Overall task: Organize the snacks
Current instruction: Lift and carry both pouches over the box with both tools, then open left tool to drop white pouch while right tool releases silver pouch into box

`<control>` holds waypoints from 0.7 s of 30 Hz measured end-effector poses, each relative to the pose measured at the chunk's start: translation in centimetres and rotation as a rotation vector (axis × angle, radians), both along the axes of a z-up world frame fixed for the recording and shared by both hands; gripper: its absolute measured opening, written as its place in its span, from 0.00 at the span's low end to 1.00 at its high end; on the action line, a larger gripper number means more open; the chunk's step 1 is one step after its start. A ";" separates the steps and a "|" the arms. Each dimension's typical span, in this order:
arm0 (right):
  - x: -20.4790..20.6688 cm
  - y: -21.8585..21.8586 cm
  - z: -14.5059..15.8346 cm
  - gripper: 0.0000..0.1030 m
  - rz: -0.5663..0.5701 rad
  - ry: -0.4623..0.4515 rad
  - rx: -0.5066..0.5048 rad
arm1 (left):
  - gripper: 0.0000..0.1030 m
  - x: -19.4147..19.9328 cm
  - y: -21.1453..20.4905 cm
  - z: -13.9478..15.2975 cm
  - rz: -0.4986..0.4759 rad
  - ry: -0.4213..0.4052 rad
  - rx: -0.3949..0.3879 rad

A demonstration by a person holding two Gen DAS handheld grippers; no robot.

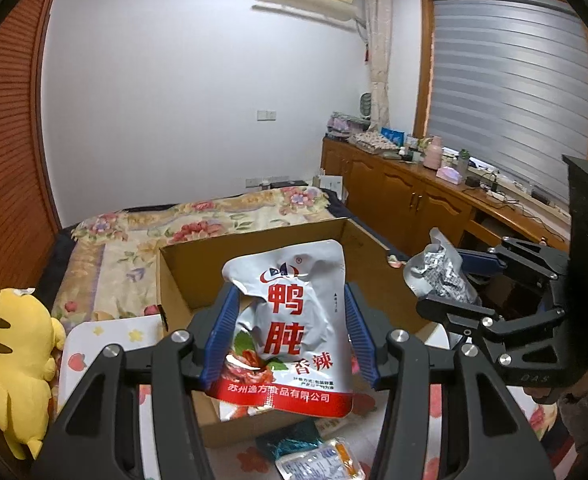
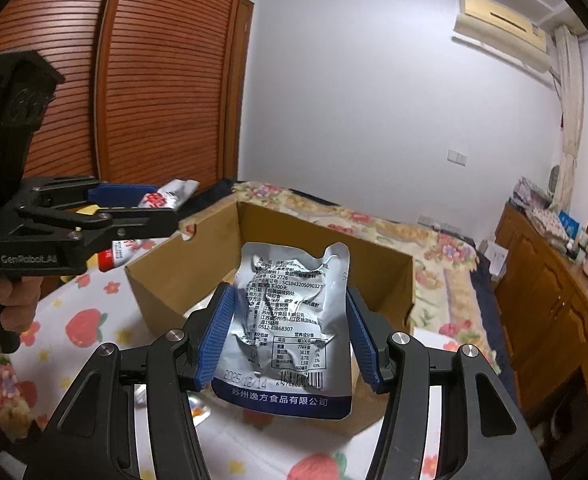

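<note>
My left gripper is shut on a silver snack pouch with red characters and holds it upright over the near edge of an open cardboard box. My right gripper is shut on a silver pouch showing its printed back, held above the same box. In the left wrist view the right gripper with its pouch is at the right. In the right wrist view the left gripper with its red-and-white pouch is at the left.
The box stands on a white strawberry-print cloth on a floral bed. Loose snack packets lie near the box's front. A yellow plush toy sits at the left. A wooden cabinet runs along the right.
</note>
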State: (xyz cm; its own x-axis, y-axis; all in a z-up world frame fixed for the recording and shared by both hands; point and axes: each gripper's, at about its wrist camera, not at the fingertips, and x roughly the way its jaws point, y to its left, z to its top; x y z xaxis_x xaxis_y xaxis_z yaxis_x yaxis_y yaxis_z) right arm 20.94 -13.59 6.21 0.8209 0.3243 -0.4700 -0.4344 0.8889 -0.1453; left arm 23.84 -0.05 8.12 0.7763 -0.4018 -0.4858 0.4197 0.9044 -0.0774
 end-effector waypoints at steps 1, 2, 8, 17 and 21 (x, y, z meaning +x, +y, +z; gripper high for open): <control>0.4 0.2 -0.1 0.55 -0.007 0.000 -0.008 | 0.50 0.6 0.0 -0.2 0.009 0.007 0.009; 0.7 0.3 -0.2 0.55 -0.011 -0.001 -0.013 | 0.50 1.0 0.1 -0.5 0.019 0.012 0.016; 3.5 1.1 -0.8 0.55 -0.036 0.011 -0.019 | 0.51 3.3 0.6 -2.4 0.062 0.058 0.036; 6.7 0.8 -3.2 0.55 -0.108 0.080 -0.025 | 0.51 4.4 0.7 -4.3 0.079 0.099 0.028; 7.6 -0.3 -4.6 0.55 -0.143 0.126 0.000 | 0.52 4.7 0.4 -4.6 0.078 0.101 0.043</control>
State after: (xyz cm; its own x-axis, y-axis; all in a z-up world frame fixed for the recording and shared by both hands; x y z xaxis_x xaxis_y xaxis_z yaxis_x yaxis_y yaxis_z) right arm 28.52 -13.93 1.62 0.7932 0.2083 -0.5723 -0.3181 0.9430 -0.0976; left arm 28.51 0.32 3.47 0.7507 -0.3191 -0.5785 0.3400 0.9374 -0.0759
